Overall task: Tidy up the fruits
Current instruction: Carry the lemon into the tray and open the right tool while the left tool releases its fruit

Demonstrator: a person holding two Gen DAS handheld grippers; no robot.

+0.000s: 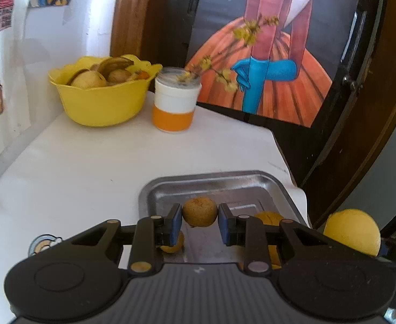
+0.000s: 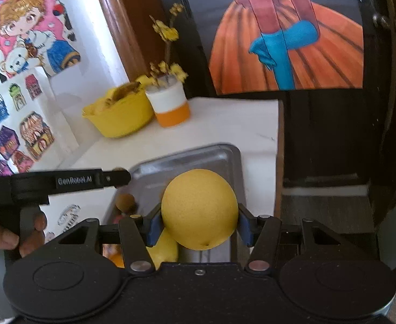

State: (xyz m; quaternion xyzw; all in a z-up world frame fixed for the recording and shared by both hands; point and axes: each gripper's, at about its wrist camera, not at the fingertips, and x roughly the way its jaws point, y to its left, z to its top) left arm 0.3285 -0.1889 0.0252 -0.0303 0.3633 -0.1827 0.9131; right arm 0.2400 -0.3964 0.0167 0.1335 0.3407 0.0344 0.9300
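I see a white worktop (image 1: 84, 162) against a stickered wall. A yellow bowl (image 1: 101, 105) holds fruits; a metal tray (image 1: 225, 186) holds some more. My left gripper (image 1: 200, 222) is clamped on a small brown fruit (image 1: 199, 211), my right gripper (image 2: 199, 222) on a yellow fruit (image 2: 199, 208).

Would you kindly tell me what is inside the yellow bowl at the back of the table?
The yellow bowl holds a pile of brownish round fruits with a browned banana on top. Whatever lies beneath that pile is covered.
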